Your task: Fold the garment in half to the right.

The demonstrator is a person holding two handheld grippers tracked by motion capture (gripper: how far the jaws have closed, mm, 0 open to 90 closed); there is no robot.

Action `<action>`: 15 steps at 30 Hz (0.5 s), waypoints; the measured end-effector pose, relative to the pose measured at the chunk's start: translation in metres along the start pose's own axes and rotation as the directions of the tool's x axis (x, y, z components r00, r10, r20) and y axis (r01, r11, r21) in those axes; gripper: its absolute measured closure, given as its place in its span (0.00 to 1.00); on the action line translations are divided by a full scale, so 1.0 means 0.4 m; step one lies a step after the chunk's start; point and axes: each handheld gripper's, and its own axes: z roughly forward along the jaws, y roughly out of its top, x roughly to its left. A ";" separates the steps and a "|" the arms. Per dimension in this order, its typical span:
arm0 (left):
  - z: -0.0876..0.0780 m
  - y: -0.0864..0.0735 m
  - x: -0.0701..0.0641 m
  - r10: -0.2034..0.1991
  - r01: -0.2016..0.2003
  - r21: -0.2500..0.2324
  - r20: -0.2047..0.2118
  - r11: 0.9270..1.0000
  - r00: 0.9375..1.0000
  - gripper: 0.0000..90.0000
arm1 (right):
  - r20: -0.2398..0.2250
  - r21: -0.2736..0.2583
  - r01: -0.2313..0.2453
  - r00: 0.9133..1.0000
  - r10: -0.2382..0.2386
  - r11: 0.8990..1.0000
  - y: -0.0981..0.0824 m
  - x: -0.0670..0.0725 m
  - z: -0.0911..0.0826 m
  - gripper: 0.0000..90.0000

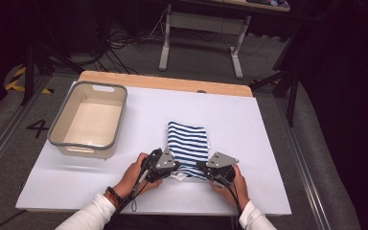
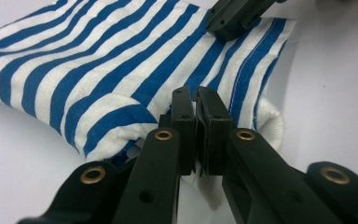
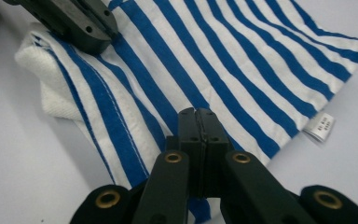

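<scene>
Both grippers, left gripper [image 1: 176, 168] and right gripper [image 1: 202, 166], sit clamped on the near hem of the folded striped cloth [image 1: 187, 143] by the bench's near edge; thin bites risk catching one layer only, so lifting could unfold it or let it slip.

White surface [image 1: 249, 143] with a wooden strip along its far edge carries a grey-rimmed beige tub [image 1: 87, 120] at left and a folded blue-and-white striped cloth [image 1: 187, 143] near the middle.

Left tool [image 1: 176, 167] jaws pinched, right tool [image 1: 202, 165] jaws pinched
</scene>
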 end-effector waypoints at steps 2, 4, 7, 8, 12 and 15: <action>-0.017 0.008 -0.001 -0.001 0.000 -0.033 -0.015 0.999 1.000 0.92 | -0.009 -0.031 -0.031 0.999 0.030 0.999 0.000 -0.010 -0.019 1.00; -0.028 0.012 0.000 -0.006 0.005 -0.069 -0.013 0.998 1.000 0.92 | -0.012 -0.054 -0.038 0.999 0.037 0.998 0.000 -0.012 -0.031 1.00; -0.022 0.012 -0.007 0.005 -0.005 -0.045 0.009 0.999 1.000 0.92 | -0.018 -0.051 -0.026 1.000 0.025 0.998 -0.002 -0.003 -0.035 1.00; -0.016 0.010 -0.009 0.012 -0.012 -0.035 0.019 0.999 1.000 0.92 | -0.020 -0.041 -0.020 1.000 0.019 0.999 -0.005 0.001 -0.032 1.00; -0.006 0.004 -0.011 0.007 -0.007 -0.016 0.035 1.000 0.999 0.93 | -0.029 0.014 -0.002 1.000 0.003 1.000 -0.018 0.014 -0.016 1.00; -0.006 0.000 -0.007 0.001 0.000 -0.015 0.049 1.000 0.999 0.94 | -0.018 0.030 0.008 1.000 -0.007 1.000 -0.028 0.012 -0.015 1.00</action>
